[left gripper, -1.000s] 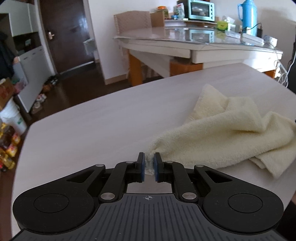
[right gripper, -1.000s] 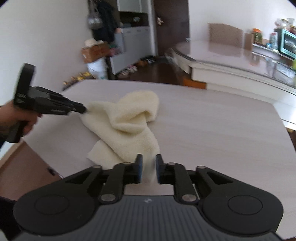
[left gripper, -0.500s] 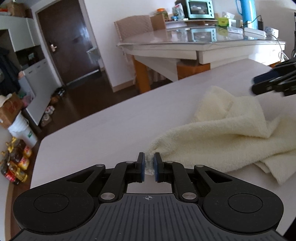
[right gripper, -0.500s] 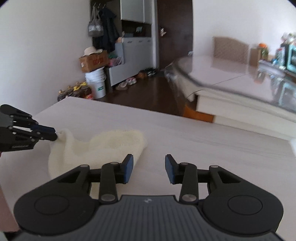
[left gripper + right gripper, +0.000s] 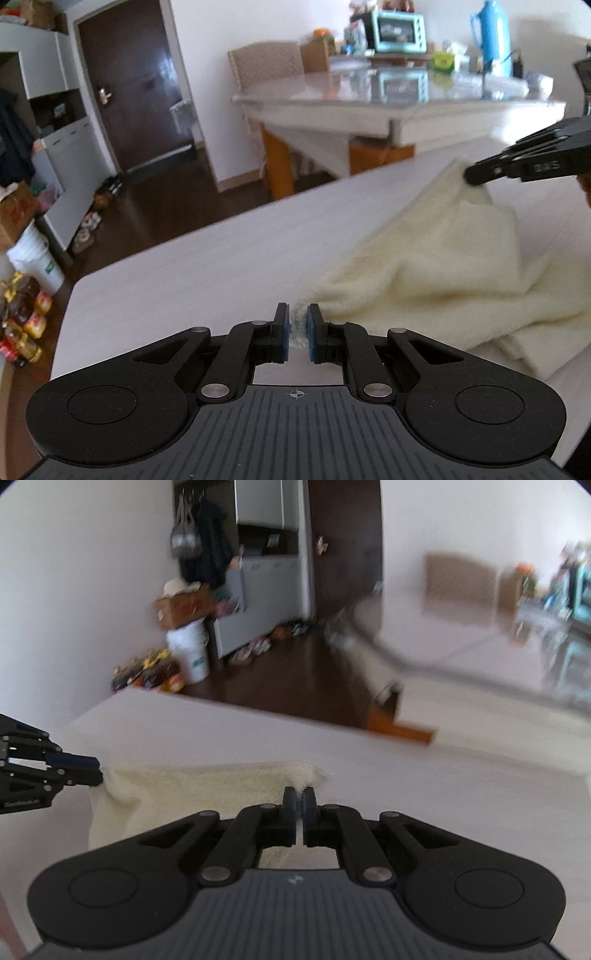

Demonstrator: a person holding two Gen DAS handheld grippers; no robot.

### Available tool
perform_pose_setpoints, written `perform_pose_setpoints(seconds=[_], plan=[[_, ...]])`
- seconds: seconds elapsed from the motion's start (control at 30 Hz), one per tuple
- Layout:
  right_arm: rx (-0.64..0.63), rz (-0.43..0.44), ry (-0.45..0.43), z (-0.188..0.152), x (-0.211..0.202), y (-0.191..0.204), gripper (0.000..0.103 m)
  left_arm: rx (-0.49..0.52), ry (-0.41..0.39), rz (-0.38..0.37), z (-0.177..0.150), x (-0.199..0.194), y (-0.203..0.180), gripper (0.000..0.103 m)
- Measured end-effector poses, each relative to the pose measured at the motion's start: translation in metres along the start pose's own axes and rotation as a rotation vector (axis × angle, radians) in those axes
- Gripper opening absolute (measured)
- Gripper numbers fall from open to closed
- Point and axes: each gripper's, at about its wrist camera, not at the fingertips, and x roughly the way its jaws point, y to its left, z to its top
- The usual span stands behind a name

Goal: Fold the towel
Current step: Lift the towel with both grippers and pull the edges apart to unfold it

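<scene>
A cream towel (image 5: 436, 266) lies rumpled on the pale wooden table (image 5: 207, 266). My left gripper (image 5: 298, 326) is shut on its near corner, low over the table. My right gripper (image 5: 299, 801) is shut on another corner of the towel (image 5: 207, 790). In the left wrist view the right gripper (image 5: 476, 176) shows at the upper right, holding that far corner raised. In the right wrist view the left gripper (image 5: 94, 771) shows at the left edge, pinching the towel's other end. The towel's edge stretches between the two grippers.
The table's far edge (image 5: 258, 210) drops to a dark floor. Beyond stands a glass-topped dining table (image 5: 399, 96) with a chair, a teal oven and a blue flask. A white bucket (image 5: 33, 258) and bottles sit on the floor at the left.
My right gripper moved to the towel's far corner, closed on it and lifted it. The towel is pulled out between both grippers. My left gripper kept its grip.
</scene>
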Motion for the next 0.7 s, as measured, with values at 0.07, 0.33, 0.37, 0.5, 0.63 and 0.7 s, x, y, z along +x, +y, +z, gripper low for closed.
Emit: perform_pose_setpoints(seconds=[0.07, 0.33, 0.37, 0.5, 0.63, 0.7], plan=[[-0.018, -0.059, -0.069, 0.004, -0.037, 0.005, 0.004, 0.023, -0.048, -0.018, 0.009, -0.013, -0.015, 0.010], [-0.085, -0.185, -0.272, 0.024, -0.107, 0.031, 0.004, 0.066, -0.188, 0.044, 0.045, -0.044, -0.033, 0.010], [-0.087, -0.195, -0.254, 0.025, -0.094, 0.032, 0.004, 0.056, -0.184, 0.053, 0.047, -0.040, -0.031, 0.010], [-0.037, -0.173, -0.153, 0.019, -0.041, 0.025, 0.008, 0.036, -0.128, 0.089, 0.052, -0.002, -0.024, 0.010], [0.085, -0.073, -0.062, 0.006, -0.005, 0.006, 0.020, 0.069, -0.077, 0.154, 0.056, 0.038, -0.023, 0.011], [0.118, -0.066, -0.062, 0.002, -0.008, -0.001, 0.026, 0.085, -0.052, 0.193, 0.057, 0.056, -0.022, 0.011]])
